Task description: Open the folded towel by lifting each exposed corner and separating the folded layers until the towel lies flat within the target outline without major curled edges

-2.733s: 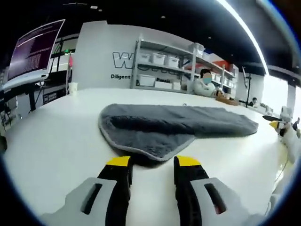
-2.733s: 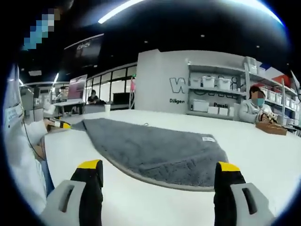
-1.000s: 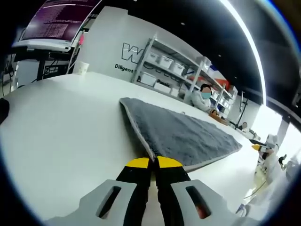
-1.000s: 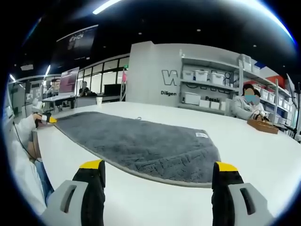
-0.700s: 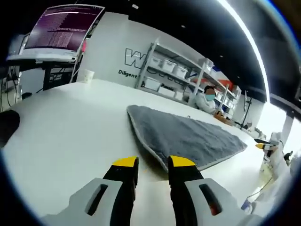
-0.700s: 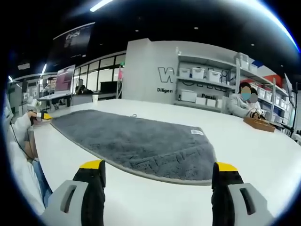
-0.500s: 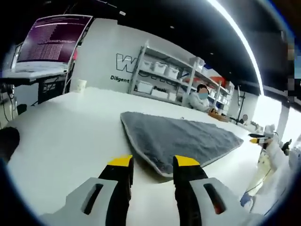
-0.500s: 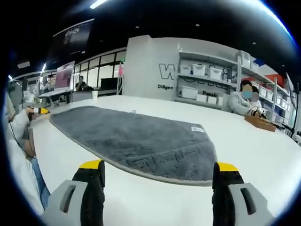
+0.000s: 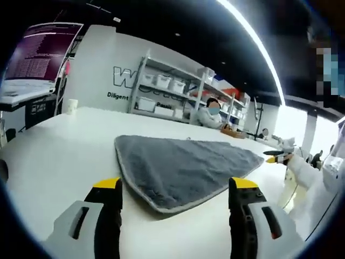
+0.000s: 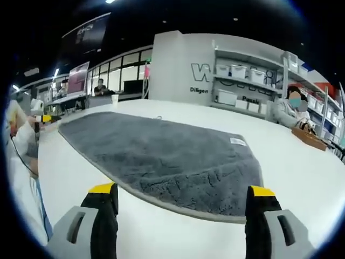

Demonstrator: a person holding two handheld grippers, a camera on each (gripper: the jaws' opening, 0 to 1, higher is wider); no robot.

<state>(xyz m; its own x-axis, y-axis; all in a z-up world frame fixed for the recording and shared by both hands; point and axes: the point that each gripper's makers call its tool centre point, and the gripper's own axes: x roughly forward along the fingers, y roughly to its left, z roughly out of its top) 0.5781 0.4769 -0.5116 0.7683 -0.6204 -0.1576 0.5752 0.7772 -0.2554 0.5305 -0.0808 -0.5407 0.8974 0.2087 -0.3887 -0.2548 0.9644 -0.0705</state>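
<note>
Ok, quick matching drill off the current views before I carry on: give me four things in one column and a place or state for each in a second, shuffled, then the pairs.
Things
1. grey plush towel with pale edging
2. left tool
3. small white fabric label
4. white paper cup

Places or states
A. stands on the table's far edge, below the monitor
B. jaws wide apart, gripping nothing
C. sits on the towel's top surface, near one end
D. lies spread flat on the white table

Pairs: 1-D, 2-B, 3-C, 4-A
</note>
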